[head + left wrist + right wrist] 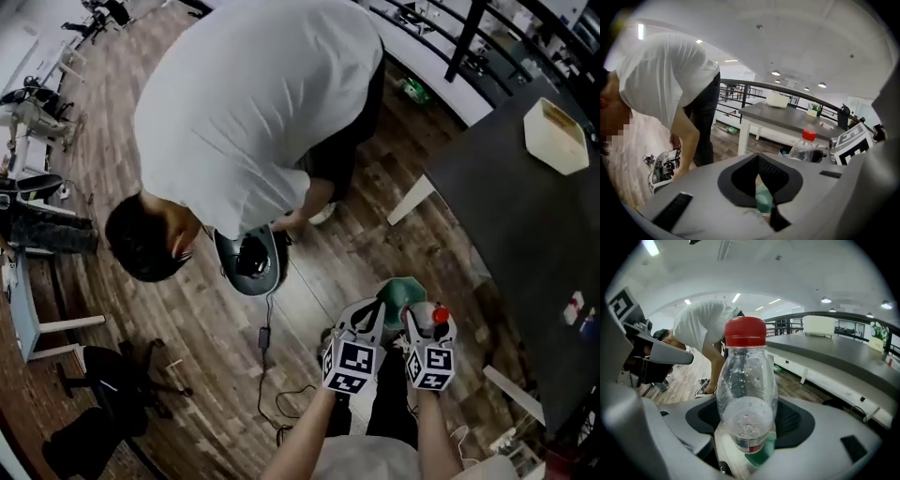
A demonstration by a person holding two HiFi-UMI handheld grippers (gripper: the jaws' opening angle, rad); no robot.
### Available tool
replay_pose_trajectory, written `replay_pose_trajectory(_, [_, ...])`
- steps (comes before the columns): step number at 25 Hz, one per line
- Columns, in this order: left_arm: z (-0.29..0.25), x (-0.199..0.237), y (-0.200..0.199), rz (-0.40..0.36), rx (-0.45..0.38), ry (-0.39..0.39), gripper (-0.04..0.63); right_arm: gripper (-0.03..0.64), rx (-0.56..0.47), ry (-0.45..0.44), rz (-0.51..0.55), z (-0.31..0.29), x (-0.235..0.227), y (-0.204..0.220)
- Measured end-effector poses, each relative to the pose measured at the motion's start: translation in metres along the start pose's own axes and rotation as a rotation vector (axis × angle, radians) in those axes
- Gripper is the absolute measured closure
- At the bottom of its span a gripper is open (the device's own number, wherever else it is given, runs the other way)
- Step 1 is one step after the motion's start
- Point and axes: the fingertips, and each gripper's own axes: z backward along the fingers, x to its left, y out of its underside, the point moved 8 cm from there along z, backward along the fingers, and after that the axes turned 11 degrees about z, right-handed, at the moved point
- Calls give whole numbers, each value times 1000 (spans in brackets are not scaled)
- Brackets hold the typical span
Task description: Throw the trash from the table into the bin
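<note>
**Bottle held in right tongs, over the bin**

Right tongs are clamped wide on a clear plastic bottle, which is held upright with its red cap on top. A label band with red trim is seen near its base, but the print cannot be read. Left tongs are drawn narrow, tips together, nothing gripped. Black-and-white square codes are carried on the marker cubes.

A green bin is seen just below both tongs, on the wood-plank floor. Beyond it, a person in a white shirt is bent over a grey device on the floor.

A dark grey bench is set further right, with a white box on it. A black railing and ceiling lights are seen behind.
</note>
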Motion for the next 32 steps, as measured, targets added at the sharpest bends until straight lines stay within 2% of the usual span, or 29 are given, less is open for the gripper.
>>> replay_pose_trajectory(5, [-41,-8,34,-48,29,29,571,275,39,-28,-28,-25,-16,49])
replay_pose_trajectory(8, [-66,-14,58,-119,46,50,571,275,71,-26,7,-42,-24,80])
replay_pose_trajectory(10, [-83,-14,78,-135,56,64,571,275,80,-29,20,-55,-29,101])
replay_pose_trajectory(13, [-108,-12,112,-143,85,91,571,275,107,-15,-11,-72,-38,135])
replay_pose_trajectory(18, [-149,-3,171,-224,135,140,571,275,140,-4,-66,-109,-44,195])
replay_pose_trajectory(20, [-164,-1,193,-229,144,151,571,275,159,-3,-78,-122,-48,220])
replay_pose_trajectory(25, [-186,6,239,-178,163,167,571,275,211,-18,-116,-150,-45,275])
replay_pose_trajectory(32, [-216,9,289,-200,169,205,571,275,202,14,-126,-189,-45,323])
